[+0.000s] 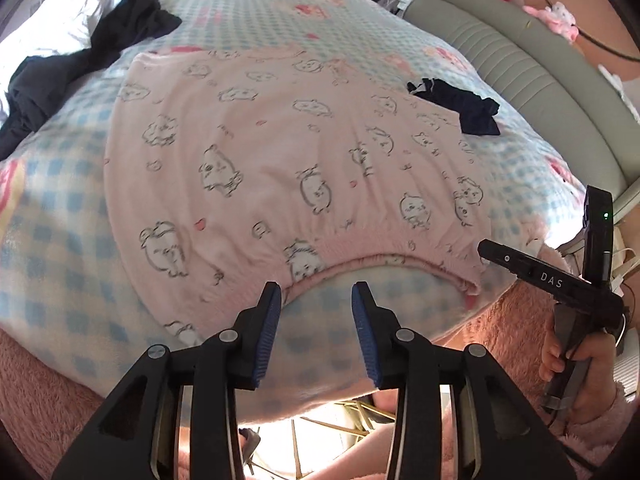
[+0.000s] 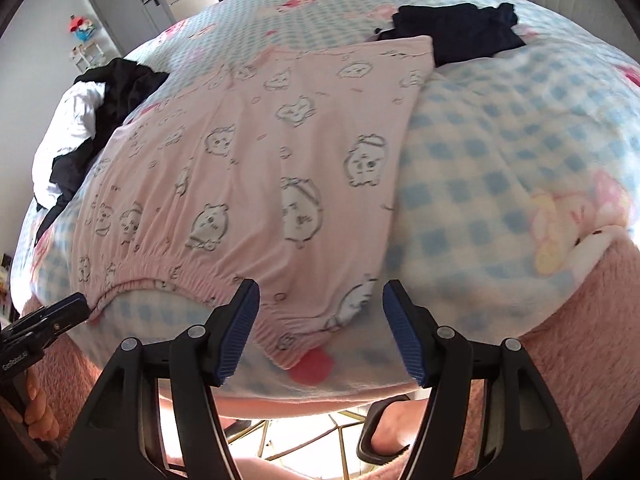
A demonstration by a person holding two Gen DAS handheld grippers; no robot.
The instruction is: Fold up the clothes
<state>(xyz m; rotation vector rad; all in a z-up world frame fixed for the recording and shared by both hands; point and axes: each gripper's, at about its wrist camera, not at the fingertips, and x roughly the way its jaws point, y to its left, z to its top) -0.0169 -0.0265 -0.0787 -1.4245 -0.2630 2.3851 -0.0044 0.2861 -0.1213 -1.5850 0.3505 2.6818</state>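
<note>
Both parted jaws flank pink pajama pants waistband.

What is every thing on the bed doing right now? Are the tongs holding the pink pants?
Pink pants: spread flat on the blanket, waistband nearest, not held.
Left tongs: open, at the waistband edge, empty.
Right tongs: open, over the waistband corner, empty.
Small dark garment: crumpled, by the pants' far end.
Black and white clothes: heaped, unfolded.
Checked blanket: spread under everything.
</note>
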